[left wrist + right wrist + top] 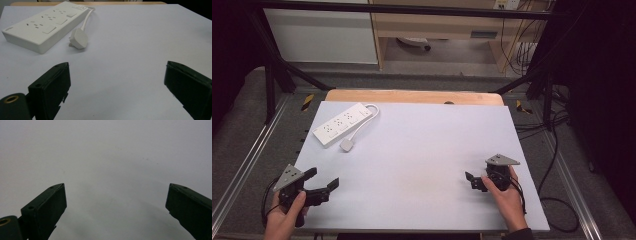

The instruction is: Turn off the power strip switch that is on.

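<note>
High view: a pale sheet (422, 165) covers the table, with a strip of bare wood (412, 96) showing at the far edge. The left gripper (323, 181) sits at the near left corner and the right gripper (474, 181) at the near right, well apart. A white power strip (343, 124) lies at the far left of the sheet, its cable (371, 116) looping to a white plug (347, 145) just beside its near end.

Left gripper view: the jaws stand wide open with bare sheet between them and nothing held. The strip (45, 25) and plug (79, 38) lie ahead and to the left, clear of the jaws, the plug resting on its side. Socket faces and a switch are legible here, not from above.

Right gripper view: the jaws are likewise wide open over the sheet (105, 165) and hold nothing.

Pose: each hand wraps its gripper from behind, forearms entering from the near edge. The left gripper points toward the centre right, the right gripper toward the left; both are low over the sheet.

Surroundings: a black frame (277, 75) rings the table; cables (552, 150) trail on the floor at right. Nothing lies between the left gripper and the strip.
</note>
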`<state>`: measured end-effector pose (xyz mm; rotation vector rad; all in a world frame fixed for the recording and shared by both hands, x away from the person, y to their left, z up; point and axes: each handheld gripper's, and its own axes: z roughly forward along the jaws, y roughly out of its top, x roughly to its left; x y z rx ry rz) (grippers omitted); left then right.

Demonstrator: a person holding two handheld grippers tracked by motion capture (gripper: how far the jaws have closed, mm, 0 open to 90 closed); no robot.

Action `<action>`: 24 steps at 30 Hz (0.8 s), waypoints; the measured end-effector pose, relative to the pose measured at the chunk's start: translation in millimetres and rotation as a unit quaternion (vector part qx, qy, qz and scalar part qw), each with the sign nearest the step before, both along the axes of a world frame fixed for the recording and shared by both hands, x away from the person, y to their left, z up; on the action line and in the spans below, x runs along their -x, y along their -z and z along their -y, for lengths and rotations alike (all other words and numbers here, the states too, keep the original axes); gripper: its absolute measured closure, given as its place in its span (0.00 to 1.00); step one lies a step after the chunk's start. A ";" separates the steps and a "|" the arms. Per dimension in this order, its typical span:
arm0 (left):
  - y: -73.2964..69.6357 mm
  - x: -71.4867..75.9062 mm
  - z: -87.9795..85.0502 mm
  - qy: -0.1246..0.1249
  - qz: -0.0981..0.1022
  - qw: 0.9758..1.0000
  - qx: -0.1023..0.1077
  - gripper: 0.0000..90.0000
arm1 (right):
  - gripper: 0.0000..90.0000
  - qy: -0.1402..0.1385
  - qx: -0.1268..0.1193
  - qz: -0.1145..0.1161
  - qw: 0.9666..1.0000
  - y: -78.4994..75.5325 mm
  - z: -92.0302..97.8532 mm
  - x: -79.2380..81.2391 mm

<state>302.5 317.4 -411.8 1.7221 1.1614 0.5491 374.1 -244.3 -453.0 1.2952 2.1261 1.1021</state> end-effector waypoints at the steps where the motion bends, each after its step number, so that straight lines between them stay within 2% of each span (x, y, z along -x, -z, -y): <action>1: 0.0 -0.1 0.0 0.000 0.000 1.000 0.000 0.08 | 0.05 -0.002 -0.003 0.001 1.000 -0.5 -0.3 0.1; 10: -1.3 0.8 -1.2 0.000 0.009 1.000 0.005 0.08 | 0.05 -0.008 -0.007 0.023 1.000 -5.3 0.3 3.4; 19: -1.7 1.6 -3.1 -0.003 0.011 1.000 0.016 0.08 | 0.04 -0.007 -0.010 0.028 1.000 -6.4 1.0 4.6; 20: -1.9 1.5 -4.0 -0.003 0.005 1.000 0.024 0.08 | 0.04 -0.008 -0.009 0.028 1.000 -6.8 1.3 4.8; 24: -2.7 1.9 -4.1 0.004 -0.001 1.000 0.030 0.08 | 0.04 -0.008 -0.013 0.030 0.999 -8.1 1.5 6.5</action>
